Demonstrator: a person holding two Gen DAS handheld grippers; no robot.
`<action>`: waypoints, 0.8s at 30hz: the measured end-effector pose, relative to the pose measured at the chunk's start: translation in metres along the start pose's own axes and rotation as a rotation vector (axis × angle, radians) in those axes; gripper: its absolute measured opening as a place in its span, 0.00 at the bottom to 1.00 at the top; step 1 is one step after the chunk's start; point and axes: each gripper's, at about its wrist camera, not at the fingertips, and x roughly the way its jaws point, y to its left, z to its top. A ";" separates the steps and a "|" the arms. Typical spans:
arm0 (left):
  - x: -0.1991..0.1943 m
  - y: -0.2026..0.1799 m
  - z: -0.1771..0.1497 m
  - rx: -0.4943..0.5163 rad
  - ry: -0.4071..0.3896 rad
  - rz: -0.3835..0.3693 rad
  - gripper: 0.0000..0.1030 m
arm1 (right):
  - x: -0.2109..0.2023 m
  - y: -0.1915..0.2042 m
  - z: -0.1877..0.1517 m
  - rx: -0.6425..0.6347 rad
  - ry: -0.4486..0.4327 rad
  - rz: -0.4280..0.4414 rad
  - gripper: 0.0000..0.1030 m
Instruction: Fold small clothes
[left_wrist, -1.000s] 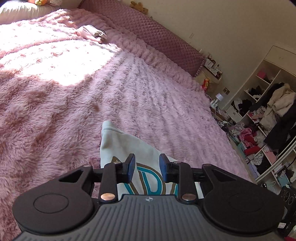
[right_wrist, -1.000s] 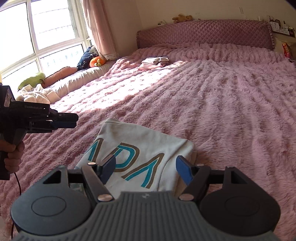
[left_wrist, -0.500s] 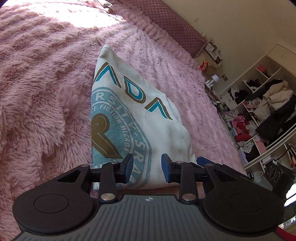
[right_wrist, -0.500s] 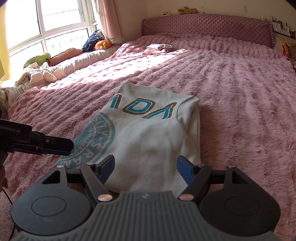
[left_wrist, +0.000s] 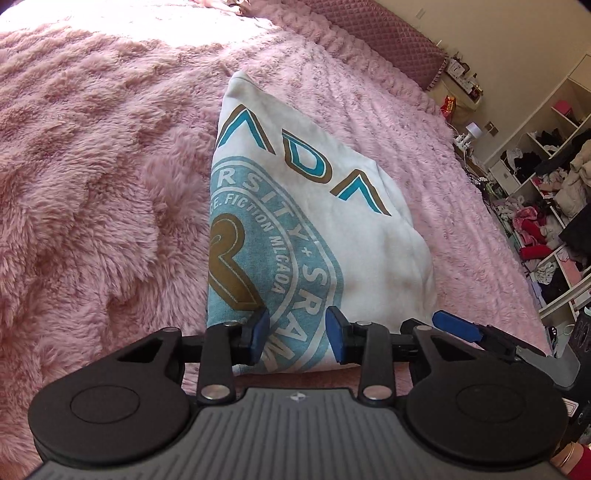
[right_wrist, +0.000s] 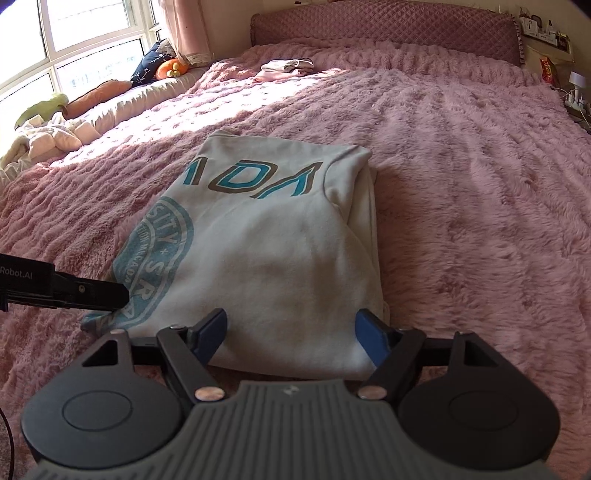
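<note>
A folded white shirt with a teal and brown print (left_wrist: 306, 229) lies flat on the pink fluffy bedspread (left_wrist: 92, 192); it also shows in the right wrist view (right_wrist: 273, 254). My left gripper (left_wrist: 298, 338) is open and empty over the shirt's near left edge. My right gripper (right_wrist: 291, 334) is wide open and empty over the shirt's near right edge. The left gripper's tip (right_wrist: 92, 293) shows at the left of the right wrist view. A fingertip of the right gripper (left_wrist: 456, 326) shows in the left wrist view.
A small folded pile of pale clothes (right_wrist: 286, 68) lies far up the bed near the quilted headboard (right_wrist: 388, 31). Cushions and soft toys (right_wrist: 110, 96) line the window side. Open shelves full of clothes (left_wrist: 546, 206) stand beyond the bed's right side.
Both grippers have drawn back toward the near edge of the bed, so more of the shirt shows in front of them. The shirt lies still.
</note>
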 end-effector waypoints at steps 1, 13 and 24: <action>-0.007 -0.008 0.002 0.010 -0.009 0.018 0.52 | -0.006 0.000 0.002 0.028 -0.007 0.000 0.71; -0.075 -0.071 0.008 0.057 -0.060 0.238 0.83 | -0.083 0.042 0.022 0.119 0.034 -0.187 0.79; -0.094 -0.086 -0.016 0.085 -0.028 0.369 0.84 | -0.120 0.100 0.028 0.019 0.058 -0.326 0.79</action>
